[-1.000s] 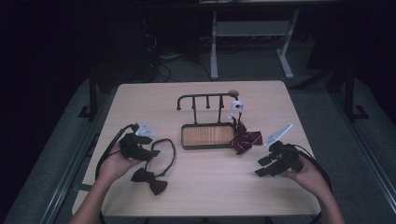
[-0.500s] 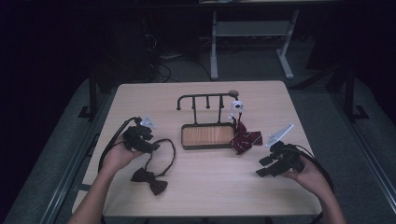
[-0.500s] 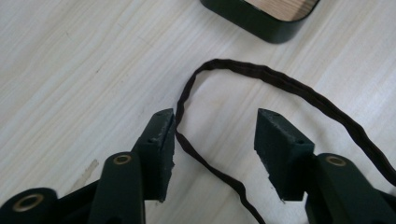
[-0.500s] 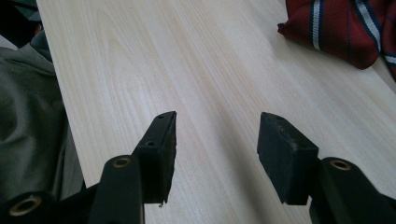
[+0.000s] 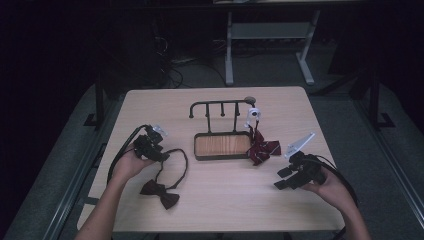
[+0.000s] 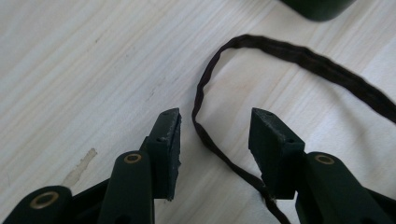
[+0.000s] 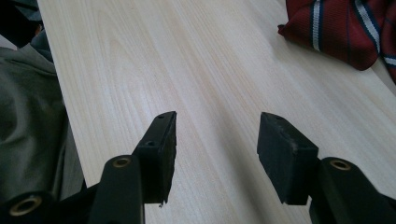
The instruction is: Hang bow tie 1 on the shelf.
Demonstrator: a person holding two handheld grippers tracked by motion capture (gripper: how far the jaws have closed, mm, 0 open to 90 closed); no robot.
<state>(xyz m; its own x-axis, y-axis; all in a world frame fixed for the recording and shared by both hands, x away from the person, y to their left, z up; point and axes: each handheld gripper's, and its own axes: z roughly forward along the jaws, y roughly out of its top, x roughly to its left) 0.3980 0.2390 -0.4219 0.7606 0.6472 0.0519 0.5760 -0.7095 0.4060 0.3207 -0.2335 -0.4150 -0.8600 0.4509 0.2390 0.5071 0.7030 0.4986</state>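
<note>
Two jaws of left gripper point(image 6: 215, 135) apart (astride strap point(image 6: 205, 133)), bow tie point(image 5: 160, 194) near

In the high view the pale wooden tabletop point(image 5: 220, 205) is the one lit area; the room around it, above all the upper corners of the frame, sinks into near black. The light is soft, with faint shadows and no glare, and the picture is grainy. Both gripper views are much brighter, the wood almost washed out. In the left gripper view the thin dark brown fabric strap point(image 6: 299, 58) is sharp, while the black jaws at the bottom edge are slightly soft.
</note>
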